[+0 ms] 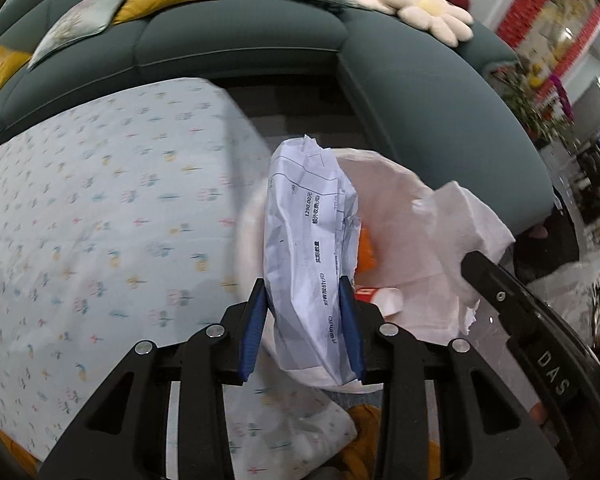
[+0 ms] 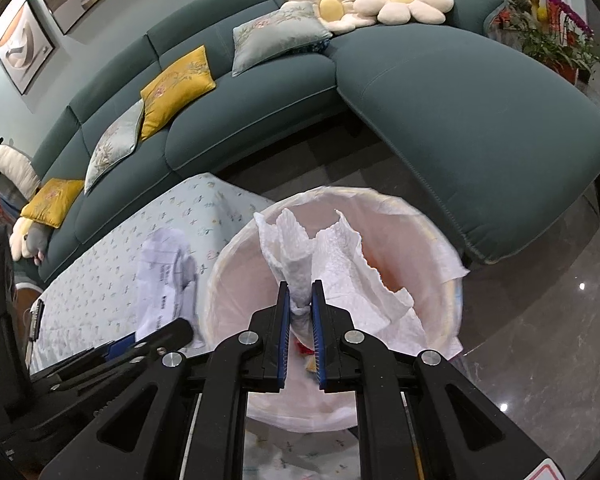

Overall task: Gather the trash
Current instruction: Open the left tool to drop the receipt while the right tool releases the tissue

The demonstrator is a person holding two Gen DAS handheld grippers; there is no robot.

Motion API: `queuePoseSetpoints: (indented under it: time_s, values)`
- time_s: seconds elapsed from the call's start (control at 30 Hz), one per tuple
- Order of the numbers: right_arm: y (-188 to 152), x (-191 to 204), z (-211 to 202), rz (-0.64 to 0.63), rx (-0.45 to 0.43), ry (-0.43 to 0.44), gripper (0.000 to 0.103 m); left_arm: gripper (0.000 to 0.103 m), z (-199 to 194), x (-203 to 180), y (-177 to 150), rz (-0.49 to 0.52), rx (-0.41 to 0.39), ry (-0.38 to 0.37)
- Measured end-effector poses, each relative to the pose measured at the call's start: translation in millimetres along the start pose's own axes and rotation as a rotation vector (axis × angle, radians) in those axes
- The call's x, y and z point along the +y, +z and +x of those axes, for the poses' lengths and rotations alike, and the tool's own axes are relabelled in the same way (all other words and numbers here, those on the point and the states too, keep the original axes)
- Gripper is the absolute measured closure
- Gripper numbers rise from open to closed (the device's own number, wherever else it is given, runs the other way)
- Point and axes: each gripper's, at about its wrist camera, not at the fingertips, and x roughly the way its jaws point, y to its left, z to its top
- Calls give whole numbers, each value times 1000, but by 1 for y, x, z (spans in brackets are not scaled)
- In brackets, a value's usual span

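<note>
The left gripper (image 1: 304, 300) clamps its blue pads on a crumpled printed paper sheet (image 1: 312, 240), which hangs beside the rim of the white-lined trash bin (image 2: 440, 240), between the bin and the flower-patterned tablecloth (image 1: 100, 208). The right gripper (image 2: 300, 304) has its fingers drawn narrow on the twisted end of a white paper towel (image 2: 340, 264), held over the bin's mouth. An orange scrap (image 1: 367, 252) and a small carton (image 1: 384, 298) lie inside the bin, and a dark green sofa (image 2: 460, 120) curves behind it.
</note>
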Motion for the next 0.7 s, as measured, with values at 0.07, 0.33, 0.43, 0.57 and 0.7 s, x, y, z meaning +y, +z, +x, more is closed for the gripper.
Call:
queuePoseSetpoints:
  time_s: [0.07,0.33,0.43,0.57,0.7]
  values:
    - [0,-7,-3,8,-4,-7,93,68,4,-11,0,16,-1,-7]
    - [5,-22,-2,25,-8,-19,92,45,6,-26,4,13,-24,0]
    - [6,-19,-1,22,-8,-13,92,44,6,-23,3,13,-21,19]
    - [7,-10,0,6,-10,-7,92,44,4,-15,1,7,-26,45]
    - [9,-1,0,-11,-9,1,88,34,-1,-5,-1,-14,-35,66]
